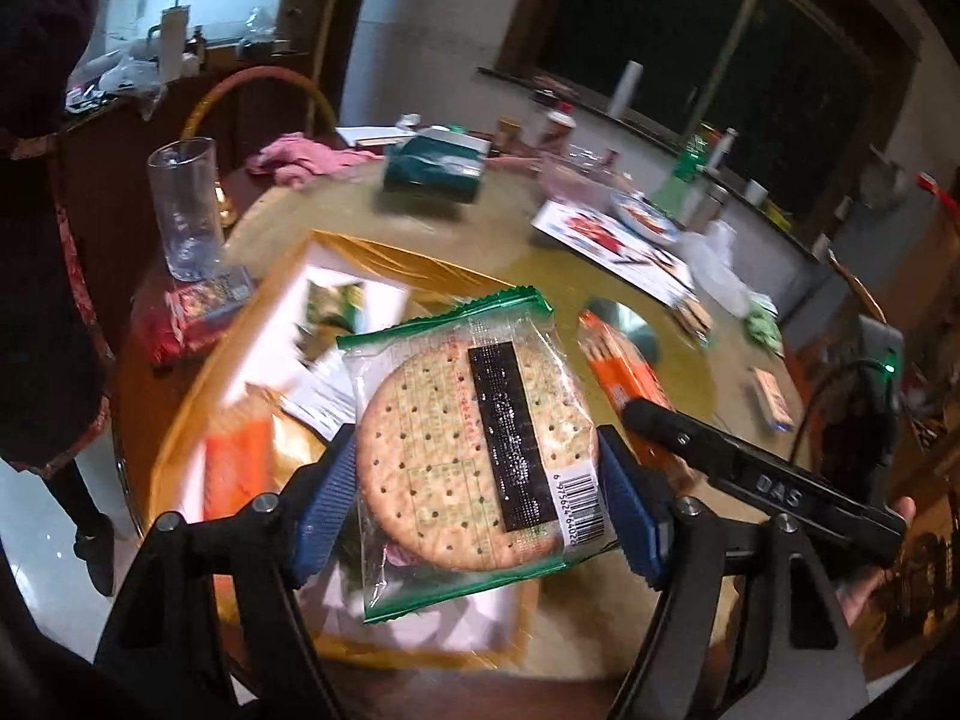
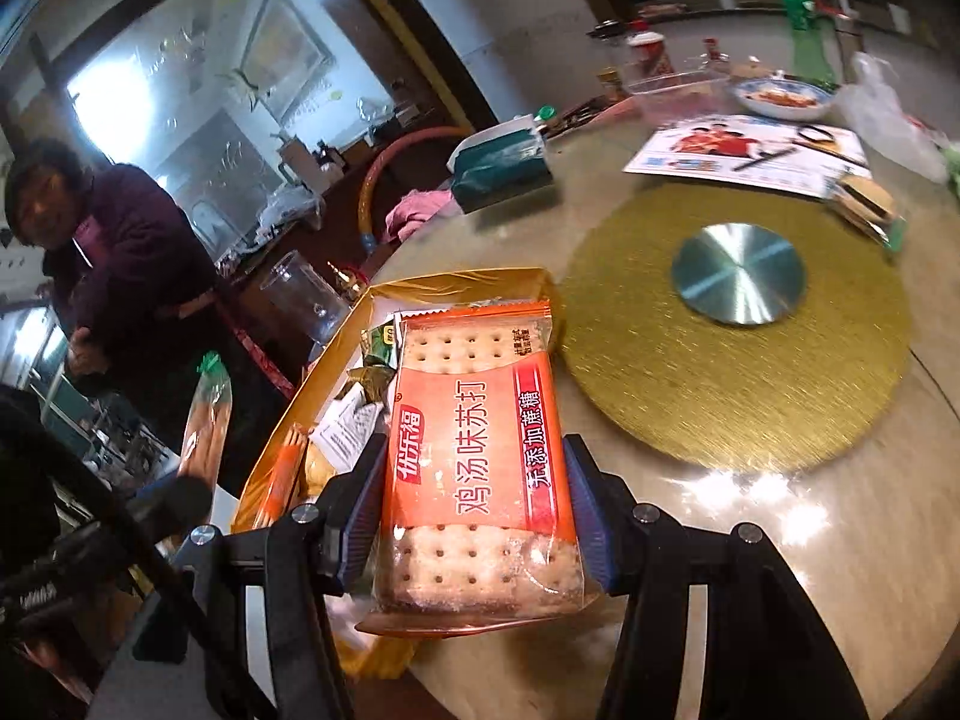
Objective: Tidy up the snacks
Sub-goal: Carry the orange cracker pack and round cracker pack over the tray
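Note:
My left gripper (image 1: 477, 510) is shut on a clear green-edged pack of round crackers (image 1: 474, 450) and holds it above a gold box (image 1: 372, 252) that has other snack packs inside. My right gripper (image 2: 474, 516) is shut on an orange pack of square soda crackers (image 2: 480, 456) and holds it over the near right edge of the same gold box (image 2: 456, 282). The orange pack (image 1: 624, 378) and the right gripper's black body also show in the left wrist view, just right of the round crackers. The green-edged pack (image 2: 207, 420) shows edge-on at the left of the right wrist view.
The round table carries a gold turntable (image 2: 738, 330) with a metal disc, a tall glass (image 1: 183, 204), a green tissue box (image 1: 435, 165), a pink cloth (image 1: 300, 159), a printed sheet (image 2: 750, 150), a plate and bottles. A person (image 2: 114, 264) stands left of the table.

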A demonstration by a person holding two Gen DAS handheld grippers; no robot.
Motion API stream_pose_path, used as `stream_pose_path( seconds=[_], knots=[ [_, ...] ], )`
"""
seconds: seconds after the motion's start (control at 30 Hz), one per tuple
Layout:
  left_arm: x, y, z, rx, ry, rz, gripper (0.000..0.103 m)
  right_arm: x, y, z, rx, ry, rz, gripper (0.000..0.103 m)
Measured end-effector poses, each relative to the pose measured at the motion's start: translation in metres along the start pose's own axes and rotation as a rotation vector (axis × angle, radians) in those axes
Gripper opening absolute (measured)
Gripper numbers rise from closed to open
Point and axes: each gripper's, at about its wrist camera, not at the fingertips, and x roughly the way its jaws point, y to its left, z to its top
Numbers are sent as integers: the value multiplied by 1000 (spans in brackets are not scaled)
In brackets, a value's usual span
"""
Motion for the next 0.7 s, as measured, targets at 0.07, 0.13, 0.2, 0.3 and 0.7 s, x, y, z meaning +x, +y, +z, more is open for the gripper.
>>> stream_pose_path(
  seconds=[0.07,0.13,0.2,0.3,0.7],
  knots=[
    [18,13,9,-13,21,-6,77,16,6,6,0,25,2,56],
    [40,26,16,-29,56,-5,77,37,13,18,-4,41,-2,56],
    [57,29,22,-11,82,2,77,55,17,29,-11,41,-30,56],
    [79,28,27,39,115,40,77,76,16,41,-5,50,-46,56],
    [127,43,31,40,210,77,81,117,11,49,-1,51,-64,65]
  ],
)
